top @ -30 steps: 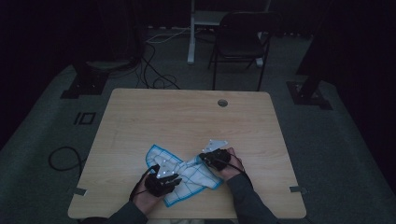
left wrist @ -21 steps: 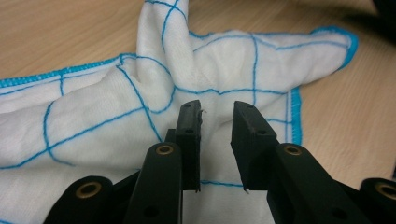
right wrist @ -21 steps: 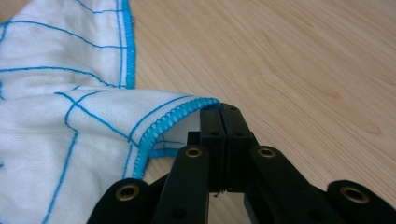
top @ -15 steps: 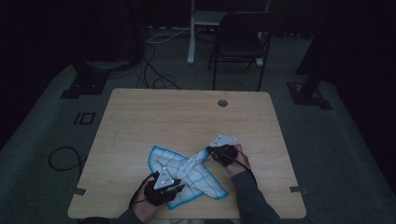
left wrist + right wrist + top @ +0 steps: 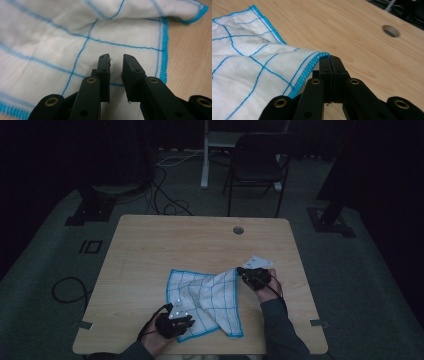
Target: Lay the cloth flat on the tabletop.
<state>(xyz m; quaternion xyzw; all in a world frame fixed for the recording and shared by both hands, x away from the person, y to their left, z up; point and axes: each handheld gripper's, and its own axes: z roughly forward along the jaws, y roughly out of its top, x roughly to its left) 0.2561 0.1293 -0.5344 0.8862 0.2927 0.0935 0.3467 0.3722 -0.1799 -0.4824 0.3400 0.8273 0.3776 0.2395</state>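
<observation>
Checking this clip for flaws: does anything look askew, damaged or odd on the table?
Nothing damaged or spilled. The cloth lies rumpled and skewed, one corner pinched in the shut right gripper; the left gripper hovers open over it.

Left gripper point(image 5: 116, 62) jaws closing, slightly apart, right gripper point(image 5: 330, 60) jaws clamped

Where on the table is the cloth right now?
In the high view the cloth lies spread on the near half of the table, between the left tongs and the right tongs, which pinch its far corner.
</observation>
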